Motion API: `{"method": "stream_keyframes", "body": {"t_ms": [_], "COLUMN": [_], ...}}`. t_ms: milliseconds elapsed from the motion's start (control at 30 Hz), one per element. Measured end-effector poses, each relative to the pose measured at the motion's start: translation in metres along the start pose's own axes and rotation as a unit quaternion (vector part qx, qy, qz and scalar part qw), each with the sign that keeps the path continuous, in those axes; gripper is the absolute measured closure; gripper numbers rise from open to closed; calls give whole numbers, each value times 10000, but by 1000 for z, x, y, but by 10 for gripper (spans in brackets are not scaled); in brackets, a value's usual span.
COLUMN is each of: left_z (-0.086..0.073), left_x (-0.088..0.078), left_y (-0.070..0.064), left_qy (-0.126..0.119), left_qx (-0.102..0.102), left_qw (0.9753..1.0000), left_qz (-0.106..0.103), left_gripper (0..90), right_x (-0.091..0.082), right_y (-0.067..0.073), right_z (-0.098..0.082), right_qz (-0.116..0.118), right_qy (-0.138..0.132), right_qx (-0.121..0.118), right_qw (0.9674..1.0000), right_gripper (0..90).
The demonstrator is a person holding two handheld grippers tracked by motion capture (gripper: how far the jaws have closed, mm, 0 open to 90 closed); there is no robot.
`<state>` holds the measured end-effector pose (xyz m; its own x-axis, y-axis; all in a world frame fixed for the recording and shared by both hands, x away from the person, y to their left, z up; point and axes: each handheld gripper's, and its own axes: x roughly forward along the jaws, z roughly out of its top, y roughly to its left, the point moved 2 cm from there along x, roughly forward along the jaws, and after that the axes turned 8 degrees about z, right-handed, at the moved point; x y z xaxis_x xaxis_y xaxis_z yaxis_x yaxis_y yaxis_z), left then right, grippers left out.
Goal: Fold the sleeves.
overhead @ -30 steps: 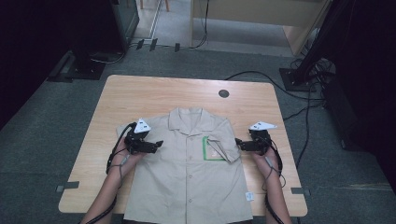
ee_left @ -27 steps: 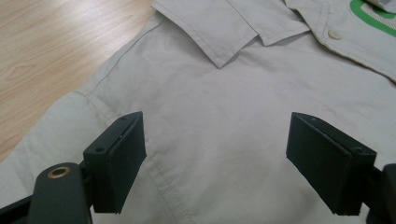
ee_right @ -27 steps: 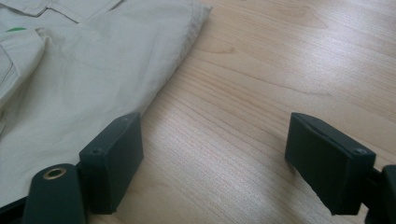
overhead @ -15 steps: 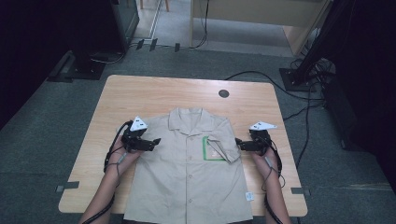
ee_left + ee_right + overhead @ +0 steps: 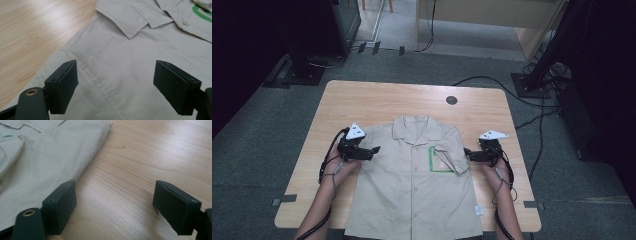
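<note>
High view: a shirt (image 5: 414, 185) is laid flat, front up, on the table (image 5: 377, 102), with its right sleeve already folded in over the green pocket patch (image 5: 438, 159). The left gripper (image 5: 373, 150) is held at the shirt's left shoulder, the right gripper (image 5: 467, 152) at the folded edge.

Left gripper view: jaws are spread wide over the shoulder seam (image 5: 100, 82); nothing is pinched.

Right gripper view: jaws are spread, mostly over bare wood, just beside the shirt edge.

Step judged: sleeve folding, halfway. Next, the left sleeve likely needs to be pinched and folded inward.
</note>
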<state>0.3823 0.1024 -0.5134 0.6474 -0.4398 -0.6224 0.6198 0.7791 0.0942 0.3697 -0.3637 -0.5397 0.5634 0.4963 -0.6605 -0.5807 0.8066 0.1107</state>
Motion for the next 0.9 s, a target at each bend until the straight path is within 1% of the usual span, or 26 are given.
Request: {"method": "stream_keyframes", "body": {"t_ms": [133, 333, 467, 567, 900], "left_z": [-1, -3, -5, -5, -6], "left_x": [-1, -1, -1, -2, 0], "left_y": [3, 6, 8, 9, 14], "left_qy": [30, 56, 60, 95, 52], "left_qx": [-3, 10, -44, -9, -85], "left_qw": [10000, 9999, 10000, 9999, 10000], "left_qz": [13, 91, 59, 62, 5], "left_gripper": [200, 200, 200, 200, 200], "right_x": [0, 0, 0, 0, 0], "right_y": [0, 0, 0, 0, 0], "right_z": [0, 0, 0, 0, 0], "right_qz": [-3, -2, -3, -5, -8], "right_qy": [0, 0, 0, 0, -1], "right_qx": [4, 3, 3, 5, 8], "right_qw": [10000, 10000, 10000, 10000, 10000], "right_gripper": [186, 186, 186, 186, 185]}}
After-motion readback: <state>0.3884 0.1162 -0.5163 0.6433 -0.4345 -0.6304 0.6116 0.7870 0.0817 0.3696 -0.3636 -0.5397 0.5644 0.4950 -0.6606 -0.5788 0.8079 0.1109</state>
